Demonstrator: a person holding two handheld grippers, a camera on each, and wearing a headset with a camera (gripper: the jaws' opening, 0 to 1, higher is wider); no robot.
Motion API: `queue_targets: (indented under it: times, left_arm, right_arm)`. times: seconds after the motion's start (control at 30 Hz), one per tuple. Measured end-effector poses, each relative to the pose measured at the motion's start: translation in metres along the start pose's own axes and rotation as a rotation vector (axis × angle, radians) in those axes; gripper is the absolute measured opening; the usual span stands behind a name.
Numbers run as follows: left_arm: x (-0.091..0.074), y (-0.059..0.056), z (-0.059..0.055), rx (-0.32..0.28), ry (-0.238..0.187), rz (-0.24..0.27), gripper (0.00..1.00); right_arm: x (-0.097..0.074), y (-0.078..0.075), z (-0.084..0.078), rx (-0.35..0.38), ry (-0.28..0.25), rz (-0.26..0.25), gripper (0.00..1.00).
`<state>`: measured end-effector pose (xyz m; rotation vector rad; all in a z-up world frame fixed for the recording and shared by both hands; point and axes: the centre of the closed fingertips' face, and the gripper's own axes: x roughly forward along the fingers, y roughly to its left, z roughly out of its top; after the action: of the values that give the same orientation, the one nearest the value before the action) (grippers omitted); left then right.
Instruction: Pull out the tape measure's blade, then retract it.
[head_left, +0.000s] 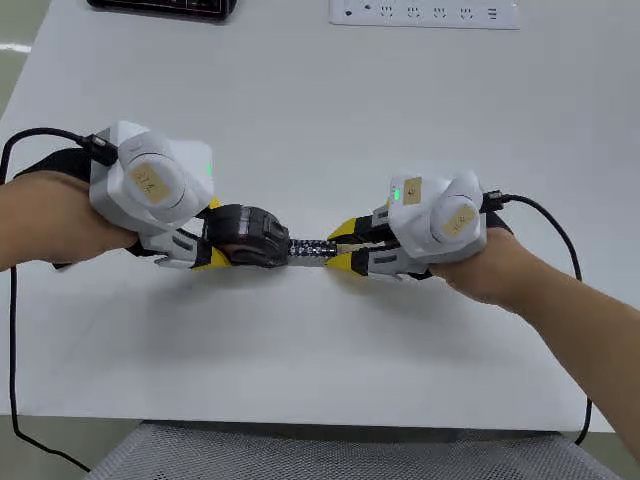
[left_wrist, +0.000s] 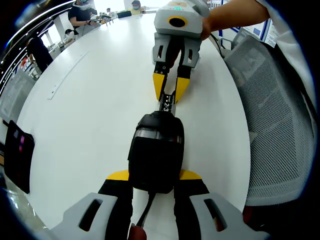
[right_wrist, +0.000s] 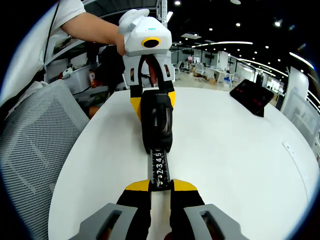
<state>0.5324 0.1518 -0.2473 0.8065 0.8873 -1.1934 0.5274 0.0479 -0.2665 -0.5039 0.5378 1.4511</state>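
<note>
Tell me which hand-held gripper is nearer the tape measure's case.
Left. The left hand-held gripper clamps the case between its jaws. The right hand-held gripper pinches the end of the blade, a short exposed stretch away from the case.

Bright, even overhead light fills the head view. The white bench (head_left: 320, 130) is nearly washed out, with only soft, pale shadows beneath the left tongs (head_left: 215, 232) and right tongs (head_left: 339, 245). In the right gripper view, ceiling lamps (right_wrist: 238, 24) glow as small hot spots on a dark ceiling, and the blade (right_wrist: 159, 167) numerals read sharp. In the left gripper view the far background blows out to white, the tape measure (left_wrist: 156, 150) is crisp, and the mesh chair (left_wrist: 270, 125) bends with fisheye distortion.
</note>
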Motion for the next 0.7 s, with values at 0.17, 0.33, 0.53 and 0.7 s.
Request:
queue_targets:
  times: [0.17,0.33,0.53,0.7]
  left_arm:
    - [0.0,0.0,0.0,0.001,0.002,0.0,0.26]
    - [0.0,0.0,0.0,0.0,0.002,-0.001,0.26]
    - [-0.001,0.0,0.0,0.001,0.003,-0.001,0.26]
    - [-0.001,0.001,0.0,-0.001,0.001,-0.001,0.26]
  right_arm:
    - [-0.005,0.0,-0.003,0.002,0.006,-0.005,0.1]
    - [-0.008,-0.001,-0.005,0.005,0.012,-0.011,0.1]
    - [-0.009,-0.002,-0.007,0.007,0.015,-0.014,0.1]
    - [-0.012,-0.003,-0.01,0.008,0.018,-0.019,0.1]
